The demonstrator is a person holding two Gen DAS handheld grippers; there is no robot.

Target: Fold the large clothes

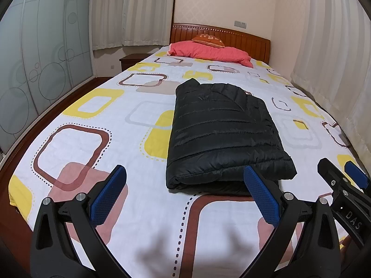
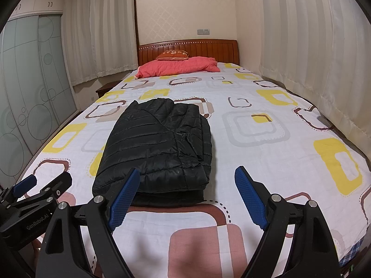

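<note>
The black quilted puffer jacket [image 1: 222, 134] lies folded into a thick rectangular bundle on the bed's patterned white sheet [image 1: 92, 148], nearer the foot edge than the headboard and roughly midway between the two long sides; its collar end points toward the pillows and its doubled, rounded fold faces me. I judge the folding itself to be essentially finished (the layers sit stacked, no sleeve trails out that I can see), so the step in hand looks like the pause after the last fold, or just ahead of a final tidy. My left gripper [image 1: 183, 194] hangs above the foot edge with its blue-padded jaws spread wide and nothing between them; its right-hand pad overlaps the bundle's near corner in the left wrist view, though I cannot tell whether it touches. My right gripper [image 2: 187, 197] is likewise wide and empty, jaws straddling the near right corner of the bundle without pressing it. If anything remains, I think it is squaring the slightly splayed right edge, where lower layers peek out; that calls for a light pinch on the puffy fabric, which will spring back and slide on itself. Farther off, a coral-pink pillow [image 2: 178, 68] and a small orange cushion [image 2: 172, 54] rest against the wooden headboard [image 2: 208, 46], well apart from the jacket.
</note>
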